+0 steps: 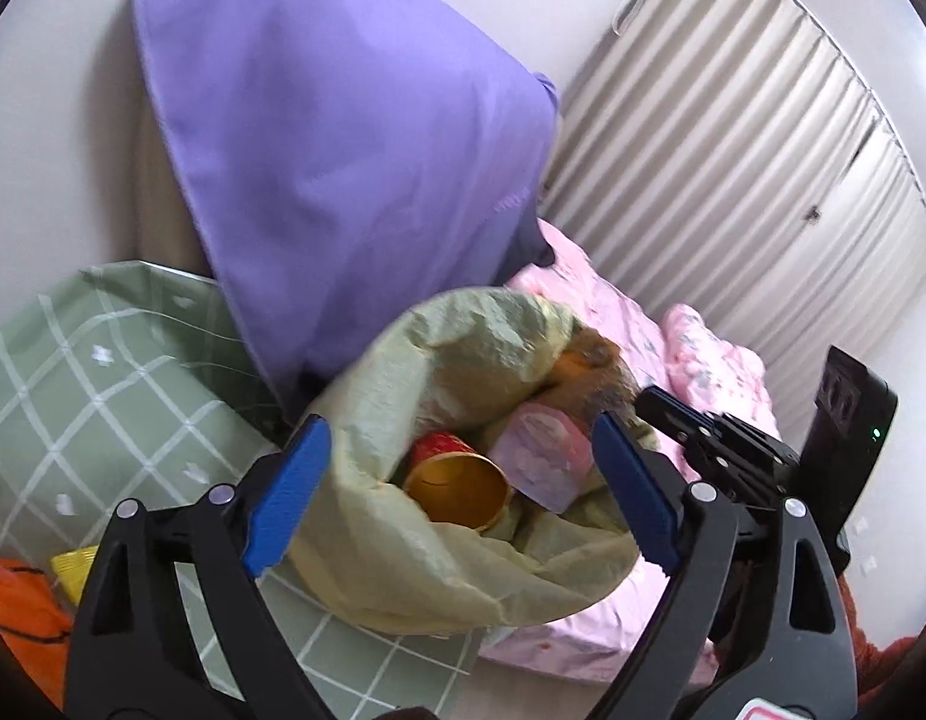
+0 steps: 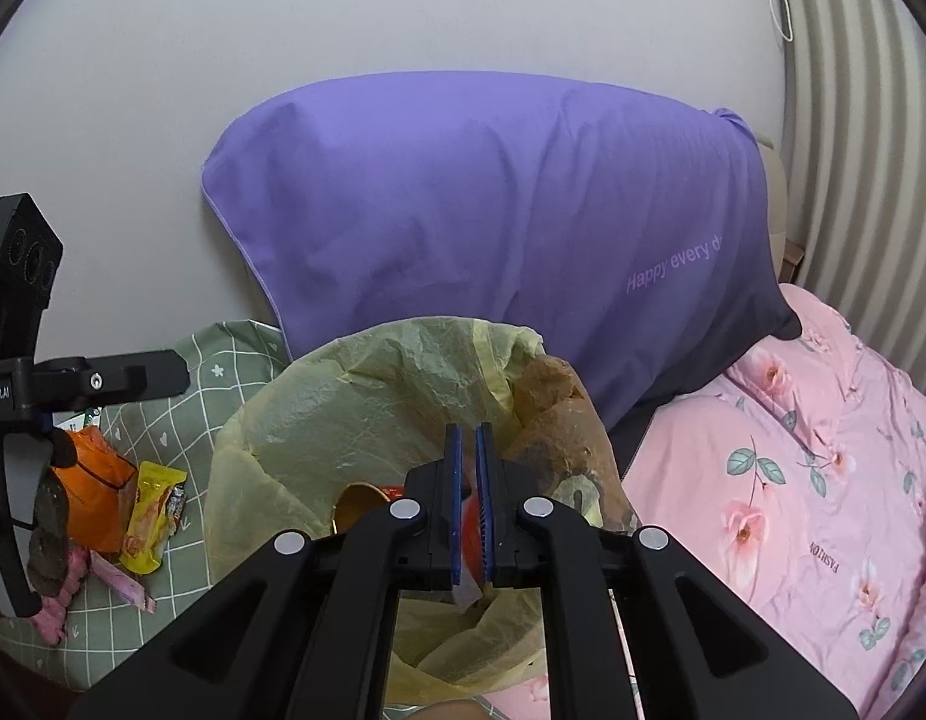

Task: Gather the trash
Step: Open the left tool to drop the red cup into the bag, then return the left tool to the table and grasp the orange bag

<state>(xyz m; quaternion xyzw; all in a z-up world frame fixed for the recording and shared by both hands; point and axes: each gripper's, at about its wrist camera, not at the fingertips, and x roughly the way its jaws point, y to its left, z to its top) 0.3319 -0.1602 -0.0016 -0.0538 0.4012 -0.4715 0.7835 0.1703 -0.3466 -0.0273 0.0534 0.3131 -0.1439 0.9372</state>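
Note:
A yellow-green trash bag stands open on the bed, with a red and gold paper cup and a pink-purple box inside it. My left gripper is open wide over the bag's mouth, and nothing touches its blue pads. My right gripper is shut on the bag's rim, holding up the near right edge; it also shows as my right gripper in the left wrist view. On the green checked blanket lie an orange wrapper, a yellow snack packet and a pink wrapper.
A big purple pillow leans on the wall behind the bag. Pink floral bedding fills the right side, with a pleated curtain beyond it. The left tool's black housing stands at the left edge.

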